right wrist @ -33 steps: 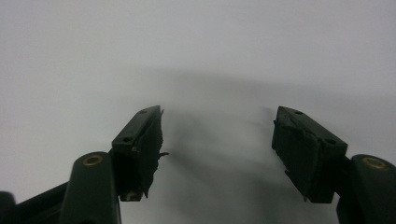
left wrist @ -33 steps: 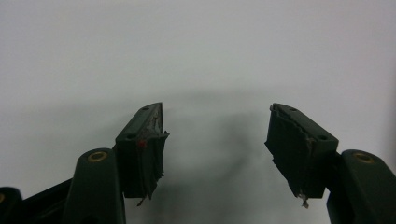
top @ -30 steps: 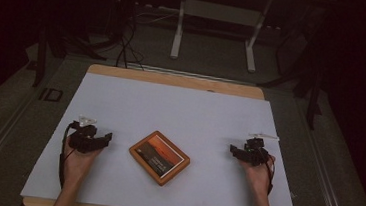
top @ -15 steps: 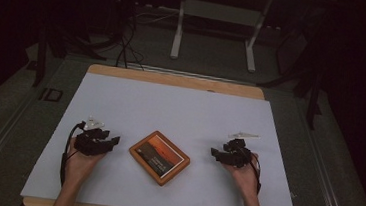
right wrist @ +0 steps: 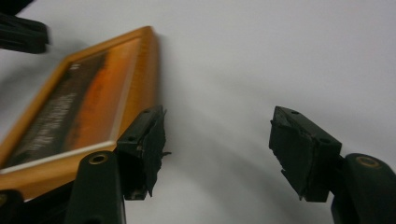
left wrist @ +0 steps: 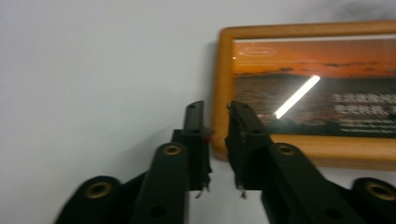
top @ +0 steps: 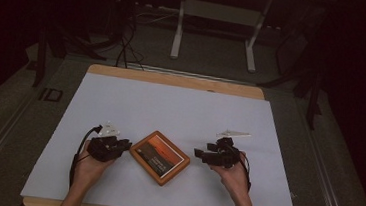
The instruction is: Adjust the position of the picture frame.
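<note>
A wooden-framed sunset picture (top: 159,157) lies flat on the white sheet (top: 170,107), turned at an angle. My left gripper (top: 125,145) sits at the frame's left corner. Its jaws have just been closing and now stand a narrow gap apart (left wrist: 217,140), with the frame's corner (left wrist: 223,93) showing in and beyond that gap; no pad visibly presses on it. My right gripper (top: 199,154) is a little to the right of the frame, jaws wide apart (right wrist: 217,149) over bare sheet. Its left fingertip (right wrist: 147,140) is beside the frame's edge (right wrist: 140,70).
The sheet covers a wooden table (top: 178,81) whose far edge shows bare wood. Beyond it are a white stand (top: 214,33) and cables on a dark floor. A person's hands (top: 90,167) come in from the near edge.
Both hands have moved inward toward the picture frame, the right one farther. The left gripper's jaws have narrowed from wide apart to a small gap.
</note>
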Tool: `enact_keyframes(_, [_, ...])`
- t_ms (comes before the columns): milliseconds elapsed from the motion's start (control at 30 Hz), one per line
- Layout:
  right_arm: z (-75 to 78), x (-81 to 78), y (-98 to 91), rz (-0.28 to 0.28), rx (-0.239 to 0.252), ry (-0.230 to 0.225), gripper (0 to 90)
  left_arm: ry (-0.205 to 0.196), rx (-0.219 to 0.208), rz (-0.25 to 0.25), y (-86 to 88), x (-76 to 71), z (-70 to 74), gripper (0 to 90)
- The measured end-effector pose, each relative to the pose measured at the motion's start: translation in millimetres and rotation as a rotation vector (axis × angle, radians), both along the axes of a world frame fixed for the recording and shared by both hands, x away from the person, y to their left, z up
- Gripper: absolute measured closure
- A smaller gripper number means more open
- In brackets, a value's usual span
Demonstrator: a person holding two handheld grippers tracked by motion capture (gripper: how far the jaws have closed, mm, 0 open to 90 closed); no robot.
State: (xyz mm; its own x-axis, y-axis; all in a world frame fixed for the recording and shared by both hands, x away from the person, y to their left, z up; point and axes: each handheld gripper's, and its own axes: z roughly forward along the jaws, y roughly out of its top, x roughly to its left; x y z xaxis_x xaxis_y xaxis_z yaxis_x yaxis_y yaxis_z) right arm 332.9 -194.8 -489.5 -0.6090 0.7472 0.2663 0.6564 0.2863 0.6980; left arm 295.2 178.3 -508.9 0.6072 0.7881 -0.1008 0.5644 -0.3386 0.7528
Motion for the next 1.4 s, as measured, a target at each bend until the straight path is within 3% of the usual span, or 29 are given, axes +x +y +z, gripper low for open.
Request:
enact_keyframes(100, [2.9,-2.0,7.8,0.024,0.022,0.010,34.2,0.004,-0.003,-0.032,-6.9,-0.4,-0.7,87.2])
enact_keyframes(367, [4.9,-6.4,29.0,0.100,0.057,0.053,33.9,0.009,0.023,-0.084,-19.0,-1.4,-5.3,88.4])
enact_keyframes(567, [-5.6,-7.5,42.7,0.131,0.070,0.120,33.7,0.005,0.029,-0.082,-21.9,-2.6,-5.6,88.8])
enact_keyframes(667, [-12.1,-9.3,46.9,0.140,0.054,0.144,32.4,0.009,0.025,-0.079,-22.6,-2.6,-6.2,89.0])
enact_keyframes(867, [-16.8,-11.8,48.6,0.154,0.100,0.199,32.2,0.028,0.048,-0.075,-25.5,-3.4,-6.9,89.3])
enact_keyframes(1133, [-21.3,-12.3,50.6,0.152,0.148,0.269,33.6,0.048,0.032,-0.074,-20.7,-6.1,-7.3,89.3])
enact_keyframes(1400, [-19.0,-12.9,51.1,0.122,0.157,0.299,40.4,0.049,0.028,-0.077,-19.0,-7.3,-7.6,89.4])
